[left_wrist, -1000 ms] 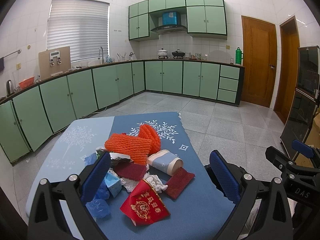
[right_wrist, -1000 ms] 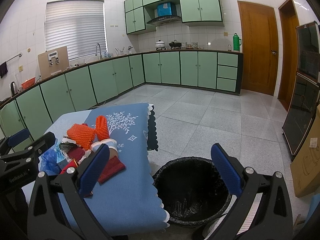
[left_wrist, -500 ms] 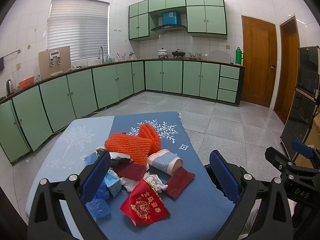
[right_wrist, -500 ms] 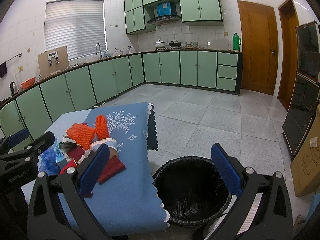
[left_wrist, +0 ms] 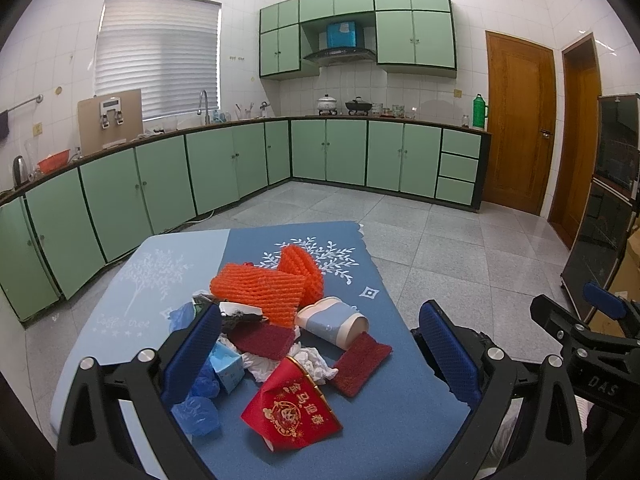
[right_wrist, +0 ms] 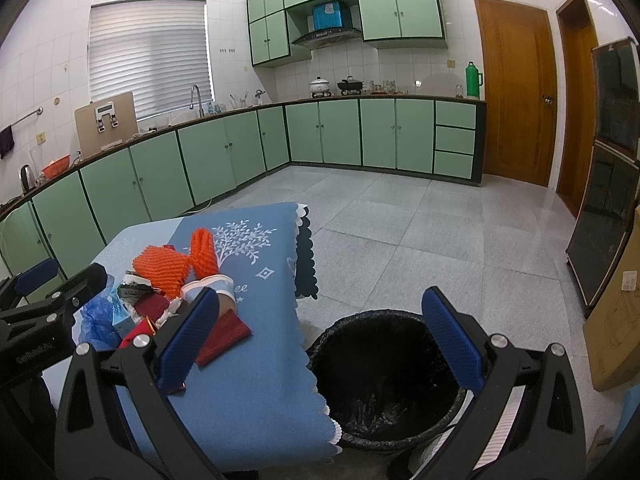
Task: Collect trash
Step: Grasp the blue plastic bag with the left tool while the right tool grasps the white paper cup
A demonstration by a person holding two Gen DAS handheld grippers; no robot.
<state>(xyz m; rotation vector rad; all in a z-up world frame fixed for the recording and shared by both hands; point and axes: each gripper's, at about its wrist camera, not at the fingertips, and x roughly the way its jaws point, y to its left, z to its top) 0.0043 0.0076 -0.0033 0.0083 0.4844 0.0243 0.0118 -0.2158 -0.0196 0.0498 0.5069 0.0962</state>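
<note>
A heap of trash lies on the blue tablecloth (left_wrist: 392,432): orange foam netting (left_wrist: 260,290), a tipped paper cup (left_wrist: 334,322), a dark red pad (left_wrist: 362,362), a red printed packet (left_wrist: 294,410), white tissue (left_wrist: 312,364) and blue plastic (left_wrist: 196,414). My left gripper (left_wrist: 320,354) hovers open just above and in front of the heap, its blue fingers on either side of it. My right gripper (right_wrist: 320,344) is open with nothing in it, above the table's right edge and a black-lined trash bin (right_wrist: 384,376) on the floor. The heap (right_wrist: 168,292) sits to its left.
Green cabinets (left_wrist: 224,168) run along the left and back walls. Tiled floor (right_wrist: 420,232) stretches beyond the table. Two wooden doors (right_wrist: 516,92) stand at the right, with a dark glass cabinet (right_wrist: 612,184) and a cardboard box (right_wrist: 616,320) near the bin.
</note>
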